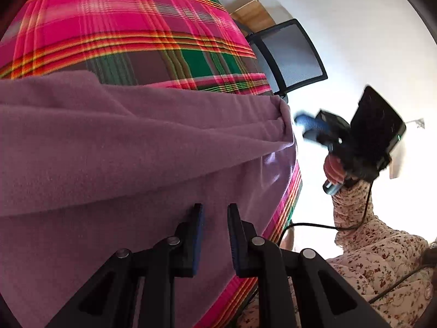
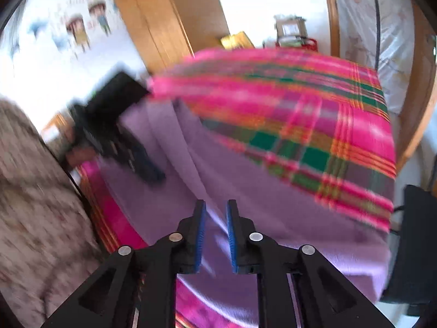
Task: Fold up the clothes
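A purple cloth [image 1: 136, 142] is spread over a pink checked cover [image 1: 131, 27]. The left gripper [image 1: 215, 213] is seen just above the purple cloth, its jaws a little apart with nothing between them. The right gripper [image 1: 303, 128] is held off to the side by a hand [image 1: 334, 169] in a flowery sleeve [image 1: 363, 235]. A black chair [image 1: 295, 54] is seen behind.

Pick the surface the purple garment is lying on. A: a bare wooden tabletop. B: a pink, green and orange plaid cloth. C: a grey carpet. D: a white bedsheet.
B: the purple garment is spread over a plaid cloth of pink, green and orange bands, which shows around it in both wrist views.
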